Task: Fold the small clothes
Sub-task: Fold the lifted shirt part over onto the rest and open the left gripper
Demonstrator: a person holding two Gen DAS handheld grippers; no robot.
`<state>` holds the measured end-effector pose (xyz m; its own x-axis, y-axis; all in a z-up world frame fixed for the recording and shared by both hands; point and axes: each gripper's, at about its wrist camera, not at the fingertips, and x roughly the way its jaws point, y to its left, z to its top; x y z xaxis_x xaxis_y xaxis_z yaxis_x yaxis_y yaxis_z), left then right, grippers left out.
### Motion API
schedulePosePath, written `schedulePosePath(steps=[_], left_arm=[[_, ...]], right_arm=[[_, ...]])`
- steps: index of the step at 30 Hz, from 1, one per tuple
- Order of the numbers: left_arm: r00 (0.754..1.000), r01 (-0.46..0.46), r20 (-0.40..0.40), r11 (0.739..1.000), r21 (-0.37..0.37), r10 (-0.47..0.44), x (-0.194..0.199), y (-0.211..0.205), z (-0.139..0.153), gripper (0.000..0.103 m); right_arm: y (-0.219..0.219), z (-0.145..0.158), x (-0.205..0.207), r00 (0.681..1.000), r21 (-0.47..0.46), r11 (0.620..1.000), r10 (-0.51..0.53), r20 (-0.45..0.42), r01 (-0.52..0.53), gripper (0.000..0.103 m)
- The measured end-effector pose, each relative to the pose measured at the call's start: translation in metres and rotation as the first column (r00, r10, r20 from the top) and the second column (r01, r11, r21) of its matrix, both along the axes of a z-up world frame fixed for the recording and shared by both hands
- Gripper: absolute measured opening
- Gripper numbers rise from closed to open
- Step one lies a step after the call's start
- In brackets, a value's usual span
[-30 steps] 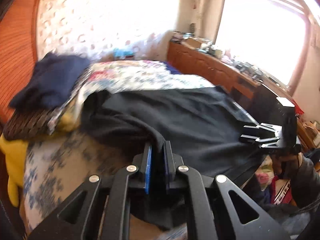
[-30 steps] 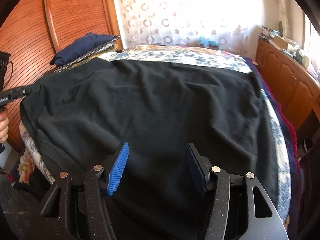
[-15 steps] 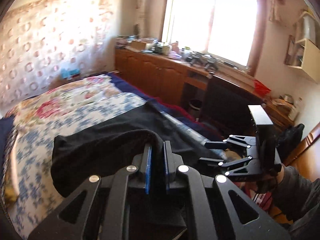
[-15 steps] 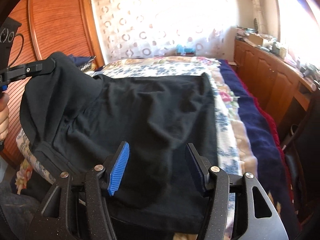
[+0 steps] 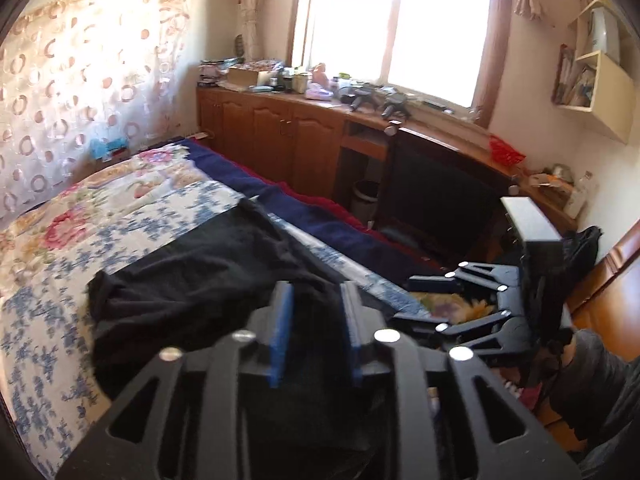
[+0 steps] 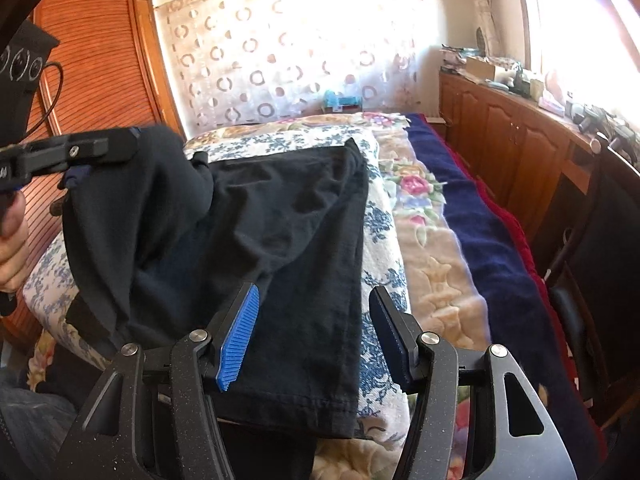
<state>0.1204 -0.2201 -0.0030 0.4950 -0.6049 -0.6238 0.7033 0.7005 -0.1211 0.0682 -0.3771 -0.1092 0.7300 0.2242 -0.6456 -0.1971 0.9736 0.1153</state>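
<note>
A black garment lies on the flowered bedspread, one side folded over onto the rest. My left gripper has its jaws opening, and a bunch of that black cloth sits between the blue pads. In the right wrist view the cloth still hangs in a hump from the left gripper at the left. My right gripper stands open just above the garment's near hem and grips nothing. It also shows in the left wrist view as the right gripper, beyond the garment's right edge.
A navy blanket runs along the bed's right side. Wooden cabinets with a cluttered top line the window wall, and a dark chair stands by them. A slatted wooden wardrobe rises at the left. A hand holds the left gripper.
The left gripper carried the garment's side across the bed over the rest, then its pads parted. The right gripper stayed open over the near hem and drifted a little.
</note>
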Motion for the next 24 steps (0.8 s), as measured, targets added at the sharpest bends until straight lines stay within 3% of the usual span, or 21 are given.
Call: schedulePosePath(steps=[3,10,24], left_arm=[[0.998,-0.063,0.026,0.998,0.009,0.062,-0.003,0.016,-0.001,0.037],[0.987,-0.153,0.039,0.987,-0.054,0.155,-0.006,0.062,0.000,0.038],[0.961,-0.276,0.010,0.961,-0.030,0.277,-0.018,0.133,-0.027,0.041]], right_arm=[[0.000,-0.003,0.003,1.000,0.002,1.000,-0.003,-0.008,0.003,0.059],[0.013,0.002,0.007,1.000,-0.009,1.000,0.016,-0.001,-0.016,0.059],[0.059,0.012,0.029,0.995,-0.049,0.994,0.102,0.000,-0.102,0.059]])
